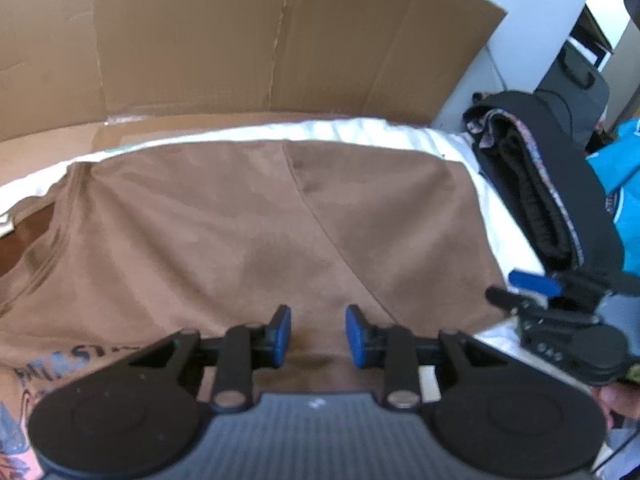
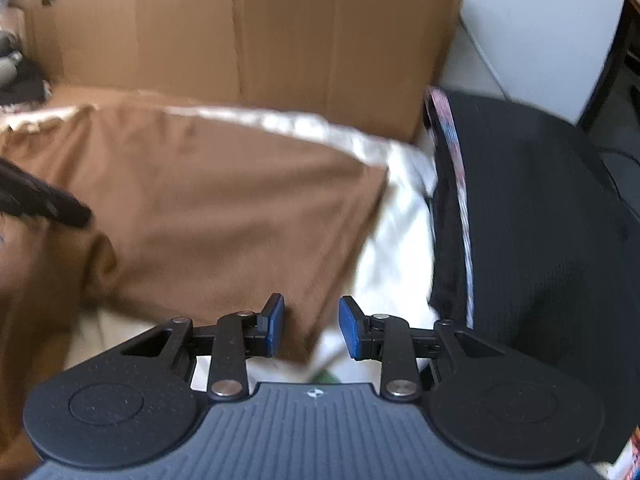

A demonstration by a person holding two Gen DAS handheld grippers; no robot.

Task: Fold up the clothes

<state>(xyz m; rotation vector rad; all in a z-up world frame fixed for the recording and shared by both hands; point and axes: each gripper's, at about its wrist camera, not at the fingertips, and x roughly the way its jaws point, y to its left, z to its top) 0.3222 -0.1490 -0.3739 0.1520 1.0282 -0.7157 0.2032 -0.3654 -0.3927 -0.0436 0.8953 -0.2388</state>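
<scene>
1. Brown cotton t-shirt with a blue printed graphic (image 1: 248, 240) lies spread on a white sheet (image 1: 360, 130), partly folded: one flap with a diagonal edge is laid over the body on the right side.
2. Left gripper (image 1: 318, 334): blue-padded jaws apart, nothing between them, over the shirt's near part; contact with the fabric cannot be told.
3. Right gripper (image 2: 311, 326): jaws apart, empty, over the shirt's lower right corner (image 2: 296, 336), where brown cloth meets the sheet. Right view is motion-blurred.
4. Right gripper also shows at the right edge of the left view, just beside the shirt's right edge.
5. Tall brown cardboard panel (image 1: 248, 36) stands behind the sheet.
6. Black knitted garment with a patterned trim (image 2: 532, 216) is piled right of the shirt, on the sheet's edge.
7. Bright blue fabric item (image 1: 624, 184) sits far right.
</scene>
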